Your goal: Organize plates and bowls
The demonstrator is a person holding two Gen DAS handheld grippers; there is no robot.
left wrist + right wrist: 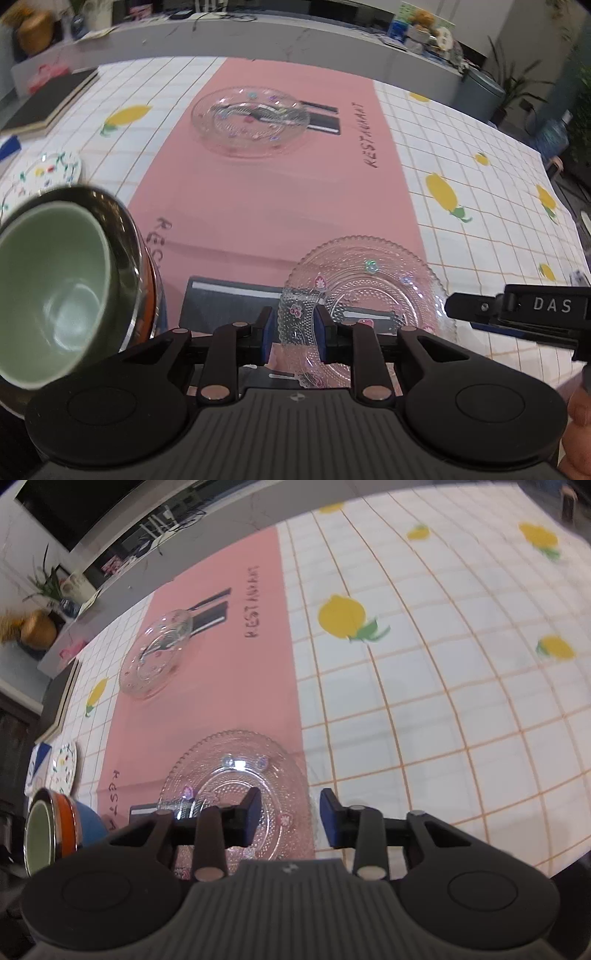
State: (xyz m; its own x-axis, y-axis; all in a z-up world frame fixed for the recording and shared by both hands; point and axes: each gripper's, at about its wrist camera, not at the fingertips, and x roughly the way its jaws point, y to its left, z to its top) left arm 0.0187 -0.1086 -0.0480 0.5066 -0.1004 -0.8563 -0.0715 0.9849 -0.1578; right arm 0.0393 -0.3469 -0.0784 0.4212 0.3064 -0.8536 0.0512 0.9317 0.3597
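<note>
A beaded glass plate (369, 295) is seen lying on the pink mat (258, 206) on the counter (480, 229), its near rim between the parted fingers of the left gripper (294, 328), ungripped. The right gripper (290, 814) is held above it, fingers apart and empty. Nested bowls (55, 288) are stacked at left.

Bare tablecloth (443, 701) right lies open; stacked bowls (55, 288) crowd the left.
</note>
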